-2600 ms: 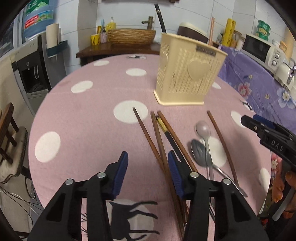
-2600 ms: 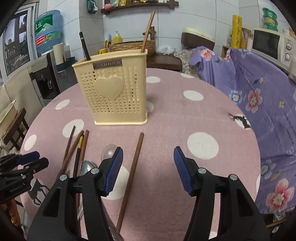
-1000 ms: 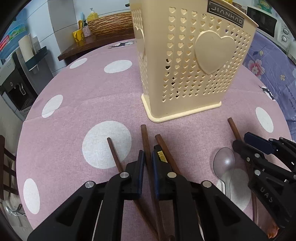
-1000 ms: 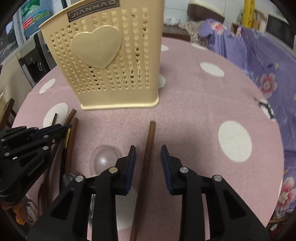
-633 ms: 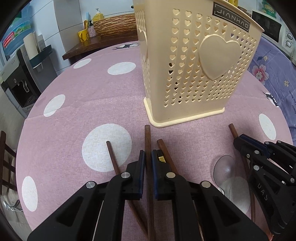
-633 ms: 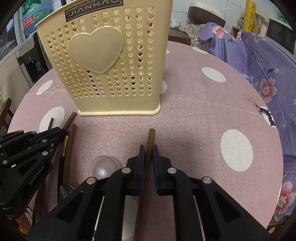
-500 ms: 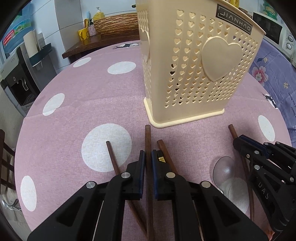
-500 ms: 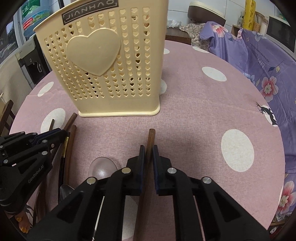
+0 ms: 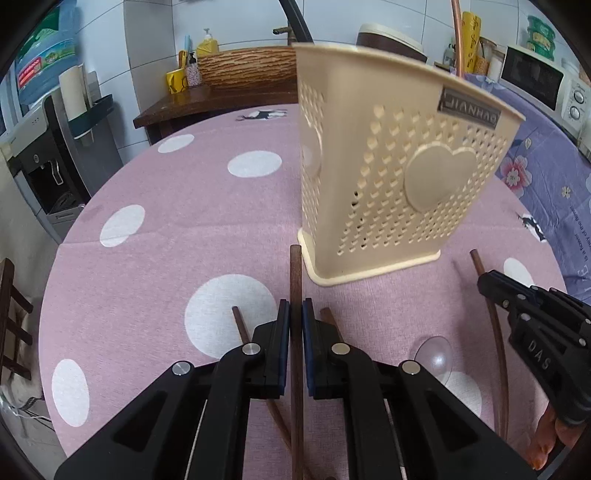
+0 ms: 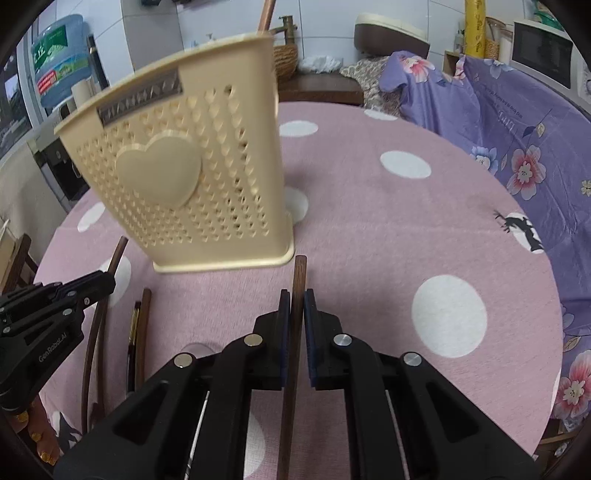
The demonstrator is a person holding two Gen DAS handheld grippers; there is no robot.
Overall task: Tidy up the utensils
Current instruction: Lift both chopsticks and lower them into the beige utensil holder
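My left gripper [image 9: 295, 317] is shut on a brown wooden chopstick [image 9: 295, 266], whose tip points toward the cream heart-pattern utensil holder [image 9: 388, 177] just beyond. Beneath it, two more chopsticks [image 9: 240, 325] and a clear plastic spoon [image 9: 434, 354] lie on the pink dotted tablecloth [image 9: 166, 206]. My right gripper [image 10: 294, 310] is shut on another brown chopstick [image 10: 299, 269], in front of the holder [image 10: 184, 184]. Each gripper shows in the other's view: right gripper [image 9: 491, 284], left gripper [image 10: 99, 282]. A brown chopstick [image 10: 146, 314] and a black one [image 10: 133, 332] rest between them.
A chopstick [image 9: 456, 37] and a dark utensil [image 9: 295, 18] stand inside the holder. A purple flowered cloth [image 10: 498, 122] covers furniture at the right, with a microwave [image 9: 535, 85] behind. A wooden side table [image 9: 207, 103] and a water dispenser [image 9: 48, 140] stand beyond the far-left edge.
The right gripper's jaws closed onto the chopstick that lay between them. Both grippers have since tilted and lifted a little with their chopsticks, the holder looking farther off.
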